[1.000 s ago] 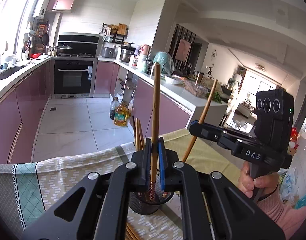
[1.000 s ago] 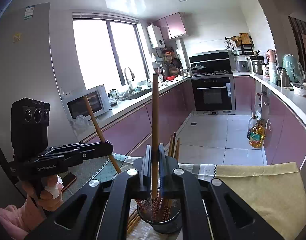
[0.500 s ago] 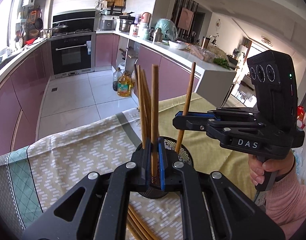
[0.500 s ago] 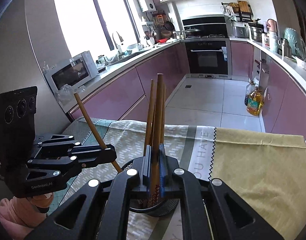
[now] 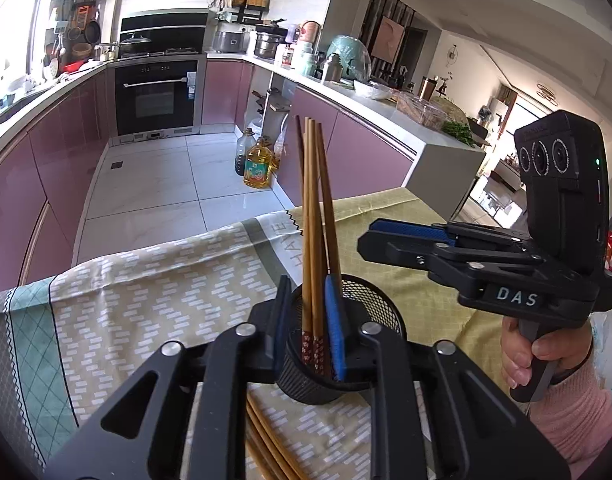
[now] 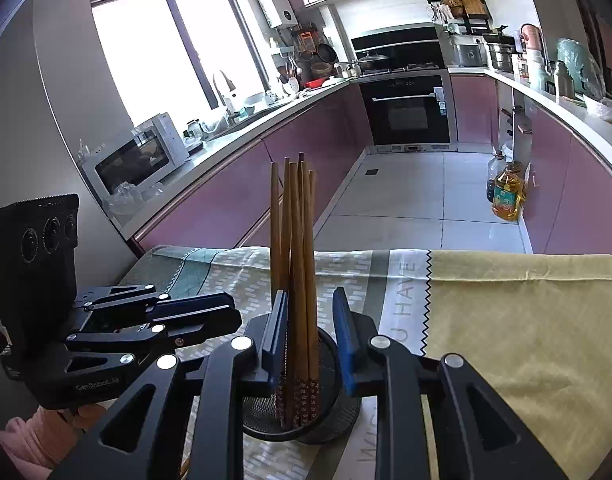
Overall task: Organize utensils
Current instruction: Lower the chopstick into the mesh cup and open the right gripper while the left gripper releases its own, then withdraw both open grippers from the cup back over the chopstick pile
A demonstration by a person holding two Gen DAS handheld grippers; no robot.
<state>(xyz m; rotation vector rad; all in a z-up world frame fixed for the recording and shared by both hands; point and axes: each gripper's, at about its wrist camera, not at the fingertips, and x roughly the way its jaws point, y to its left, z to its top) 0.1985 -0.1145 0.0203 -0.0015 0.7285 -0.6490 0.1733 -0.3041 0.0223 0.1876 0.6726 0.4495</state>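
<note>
Both chopsticks have just been let go: the left gripper [image 5: 307, 324] and right gripper [image 6: 309, 340] sit narrowly parted over the mesh cup [image 5: 369, 344], where the chopsticks [image 5: 313, 208] stand upright. More chopsticks [image 5: 266, 440] are left lying near, below the left gripper.

Chopsticks [image 5: 313, 216]: smooth light-brown wood, the lower ends printed with a dark red flowered pattern. Holder [image 5: 369, 320]: black wire mesh, matt, with a solid dark rim. Tablecloth [image 5: 158, 292]: woven cloth, matt and slightly creased, part pale with a white dash print, part plain yellow-green. Left gripper [image 5: 306, 320] and right gripper [image 6: 307, 332]: matt black plastic arms with bright metal screw heads and ribbed blue pads. Cabinet fronts [image 6: 306, 152]: glossy mauve. Floor tiles [image 5: 158, 184]: polished pale.
</note>
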